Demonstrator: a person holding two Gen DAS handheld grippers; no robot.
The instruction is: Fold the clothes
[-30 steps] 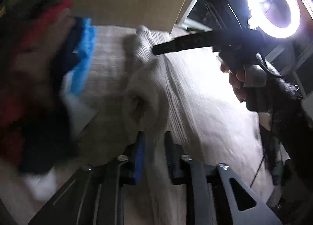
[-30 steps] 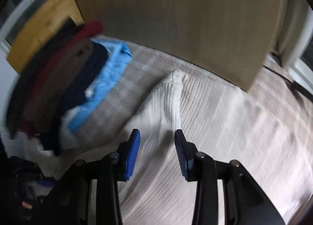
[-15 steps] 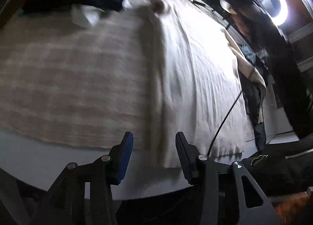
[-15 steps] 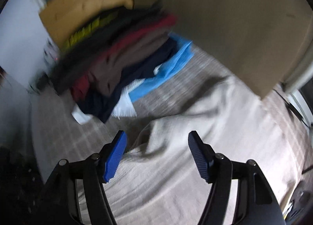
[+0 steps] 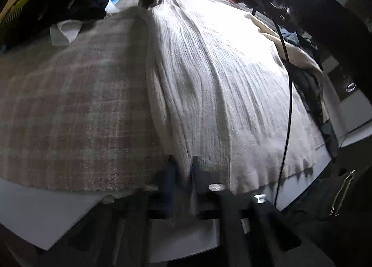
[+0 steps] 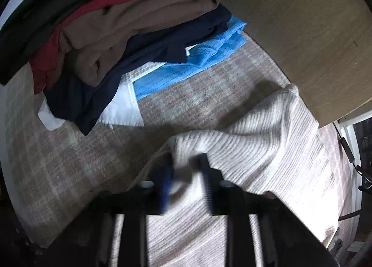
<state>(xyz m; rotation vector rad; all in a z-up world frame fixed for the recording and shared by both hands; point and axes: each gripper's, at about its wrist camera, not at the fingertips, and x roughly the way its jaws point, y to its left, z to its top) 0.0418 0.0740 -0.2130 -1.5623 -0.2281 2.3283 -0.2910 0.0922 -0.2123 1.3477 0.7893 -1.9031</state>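
My left gripper (image 5: 182,171) pinches the hem of the cream sweater (image 5: 223,85), which lies spread over the plaid cloth (image 5: 69,104). My right gripper (image 6: 186,169) clenches its far corner, near the stack (image 6: 121,25).

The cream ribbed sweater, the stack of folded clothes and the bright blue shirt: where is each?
cream ribbed sweater (image 5: 220,85): left wrist view, middle of its ribbed body.
stack of folded clothes (image 6: 130,23): right wrist view, brown layer mid-stack.
bright blue shirt (image 6: 204,57): right wrist view, exposed striped panel.
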